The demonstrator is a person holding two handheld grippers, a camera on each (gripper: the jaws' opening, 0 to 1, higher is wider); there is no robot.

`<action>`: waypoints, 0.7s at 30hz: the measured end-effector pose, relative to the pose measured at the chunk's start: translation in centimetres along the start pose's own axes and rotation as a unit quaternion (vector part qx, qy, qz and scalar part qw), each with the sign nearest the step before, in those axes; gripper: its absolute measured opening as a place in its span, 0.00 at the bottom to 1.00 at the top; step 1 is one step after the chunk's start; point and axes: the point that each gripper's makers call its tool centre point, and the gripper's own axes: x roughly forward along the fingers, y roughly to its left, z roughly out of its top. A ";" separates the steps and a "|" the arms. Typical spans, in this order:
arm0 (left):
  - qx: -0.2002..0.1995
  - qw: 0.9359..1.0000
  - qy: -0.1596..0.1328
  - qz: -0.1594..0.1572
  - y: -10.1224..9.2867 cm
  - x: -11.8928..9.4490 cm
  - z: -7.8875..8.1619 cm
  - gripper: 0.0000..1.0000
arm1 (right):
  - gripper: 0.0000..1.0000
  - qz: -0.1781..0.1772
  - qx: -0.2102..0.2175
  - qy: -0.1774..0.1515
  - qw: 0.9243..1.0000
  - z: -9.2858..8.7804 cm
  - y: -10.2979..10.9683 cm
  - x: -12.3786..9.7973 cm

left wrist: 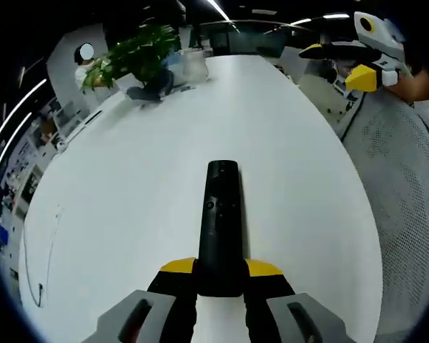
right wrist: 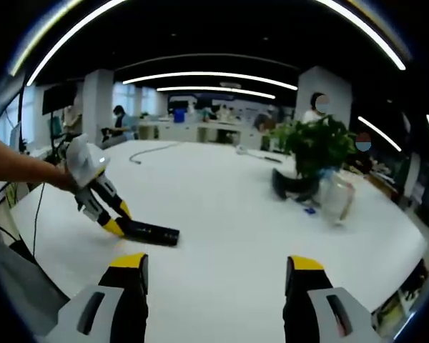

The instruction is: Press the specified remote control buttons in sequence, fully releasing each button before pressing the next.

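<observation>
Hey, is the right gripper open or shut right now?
Open: right gripper jaws stand wide apart with bare table between them.

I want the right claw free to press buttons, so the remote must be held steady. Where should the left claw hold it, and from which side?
Best by its near end, from behind along its length, as the left claw holds it now. The remote is a long, narrow black bar, so the yellow tips fit across its width, and its button face stays uncovered. The right claw is open.
</observation>
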 end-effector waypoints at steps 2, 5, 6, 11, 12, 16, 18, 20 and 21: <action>0.004 1.000 0.002 0.003 0.8 0.1 0.0 0.23 | 0.77 0.001 0.000 0.002 1.000 -0.1 0.0 0.0; 0.008 1.000 0.004 0.005 1.7 0.1 0.1 0.23 | 0.78 0.000 0.003 0.004 1.000 -0.1 0.0 0.1; 0.010 1.000 0.005 0.004 2.0 0.2 0.0 0.23 | 0.78 -0.001 0.004 0.004 1.000 -0.1 -0.1 0.1; 0.016 1.000 0.013 0.009 3.9 0.2 -0.1 0.23 | 0.79 0.000 -0.003 0.015 1.000 -0.5 0.1 0.3; 0.015 1.000 0.012 0.011 4.4 0.2 -0.1 0.23 | 0.79 -0.002 -0.004 0.016 1.000 -0.5 0.0 0.3; 0.018 1.000 0.019 0.018 6.3 0.5 -0.2 0.23 | 0.78 -0.003 -0.004 0.021 1.000 -0.7 0.0 0.4; 0.019 0.999 0.023 0.020 7.3 0.6 -0.3 0.23 | 0.78 -0.001 -0.006 0.024 1.000 -0.8 0.1 0.5; 0.019 0.999 0.025 0.023 8.1 0.5 -0.3 0.23 | 0.78 -0.001 -0.006 0.026 1.000 -0.8 0.1 0.5; 0.020 0.999 0.026 0.025 8.5 0.5 -0.3 0.23 | 0.78 -0.001 -0.006 0.028 1.000 -0.9 0.1 0.5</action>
